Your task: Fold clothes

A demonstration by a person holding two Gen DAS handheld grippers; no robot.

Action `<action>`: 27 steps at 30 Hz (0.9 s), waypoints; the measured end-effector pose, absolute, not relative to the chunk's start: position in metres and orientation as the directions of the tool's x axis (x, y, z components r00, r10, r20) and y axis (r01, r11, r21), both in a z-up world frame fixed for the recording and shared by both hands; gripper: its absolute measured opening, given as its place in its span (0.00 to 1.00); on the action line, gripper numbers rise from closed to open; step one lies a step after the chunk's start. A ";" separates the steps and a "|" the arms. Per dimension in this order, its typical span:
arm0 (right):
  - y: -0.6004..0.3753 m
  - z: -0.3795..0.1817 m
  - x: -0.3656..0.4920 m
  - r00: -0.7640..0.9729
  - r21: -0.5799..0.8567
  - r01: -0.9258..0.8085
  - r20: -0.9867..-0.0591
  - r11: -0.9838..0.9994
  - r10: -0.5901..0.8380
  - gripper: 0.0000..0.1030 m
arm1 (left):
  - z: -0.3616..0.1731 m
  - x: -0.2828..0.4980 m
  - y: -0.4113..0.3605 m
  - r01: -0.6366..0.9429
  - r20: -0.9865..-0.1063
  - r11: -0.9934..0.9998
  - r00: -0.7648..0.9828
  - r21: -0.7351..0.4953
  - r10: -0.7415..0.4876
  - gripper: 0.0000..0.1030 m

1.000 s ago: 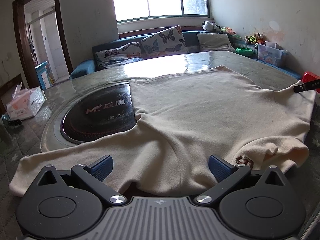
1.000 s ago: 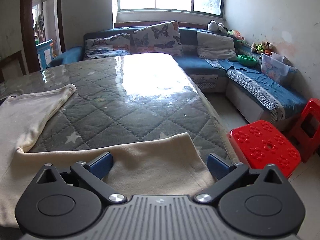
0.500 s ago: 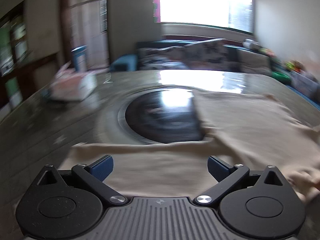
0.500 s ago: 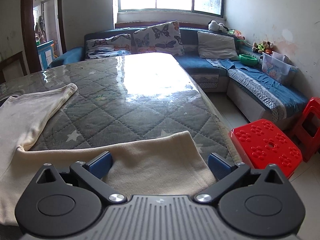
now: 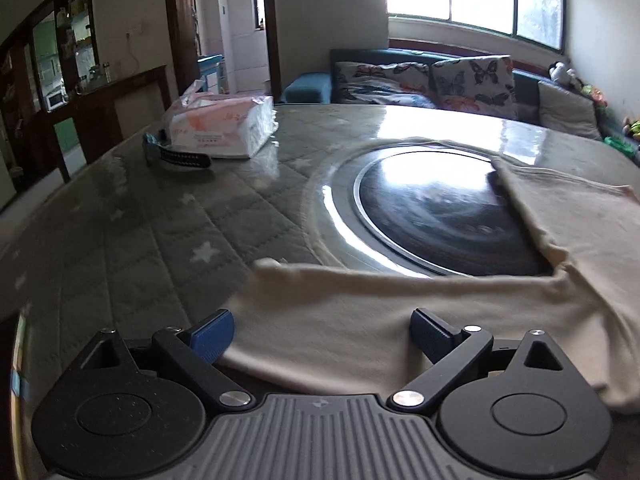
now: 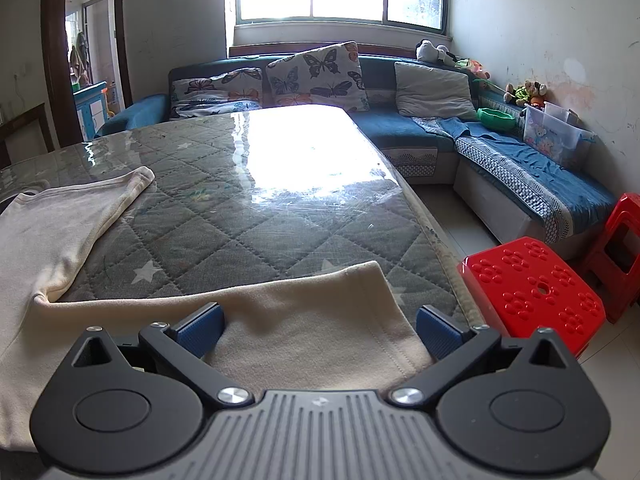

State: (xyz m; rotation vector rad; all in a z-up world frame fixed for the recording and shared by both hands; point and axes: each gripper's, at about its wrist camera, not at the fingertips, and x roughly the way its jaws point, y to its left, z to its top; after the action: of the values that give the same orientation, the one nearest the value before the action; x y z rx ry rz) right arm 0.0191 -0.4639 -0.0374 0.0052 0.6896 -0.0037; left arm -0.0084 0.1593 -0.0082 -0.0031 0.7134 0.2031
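Both grippers, left gripper point(image 5: 322, 334) and right gripper point(image 6: 320, 330), hover with fingers spread wide over a cream long-sleeved top point(image 5: 400, 312), gripping nothing. It lies flat on the quilted, glass-covered table point(image 6: 248, 216), its soft fleecy sleeves stretching sideways; one edge overlaps the round black cooktop point(image 5: 432, 220).

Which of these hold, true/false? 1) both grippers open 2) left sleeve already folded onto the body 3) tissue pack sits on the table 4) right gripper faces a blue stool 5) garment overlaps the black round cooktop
1) True: left gripper and right gripper both stand open, gripping nothing.
2) False: the cream garment has its left sleeve lying stretched out flat.
3) True: tissue pack rests on the table.
4) False: the stool is red.
5) True: its edge covers the cooktop on the right.
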 end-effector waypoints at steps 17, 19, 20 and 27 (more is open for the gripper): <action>-0.465 -0.037 0.020 0.771 0.008 0.005 -0.637 1.000 0.001 1.00 | -0.006 0.003 0.164 -0.151 -0.583 0.973 0.780 0.176 0.227 1.00; -0.465 -0.037 0.020 0.771 0.008 0.005 -0.637 1.000 0.001 1.00 | 0.000 0.002 0.159 -0.151 -0.579 0.975 0.786 0.164 0.219 1.00; -0.465 -0.037 0.019 0.771 0.008 0.005 -0.637 1.000 0.002 1.00 | 0.002 0.001 0.156 -0.151 -0.576 0.976 0.788 0.158 0.216 1.00; -0.465 -0.037 0.020 0.770 0.008 0.005 -0.637 1.000 0.002 1.00 | 0.022 -0.002 0.138 -0.149 -0.559 0.982 0.807 0.115 0.188 0.99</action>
State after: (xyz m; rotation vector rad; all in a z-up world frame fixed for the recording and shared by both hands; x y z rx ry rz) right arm 0.0196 -0.4652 -0.0371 0.0097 0.6912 -0.0017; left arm -0.0025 0.1377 0.0222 0.0662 0.6050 0.1803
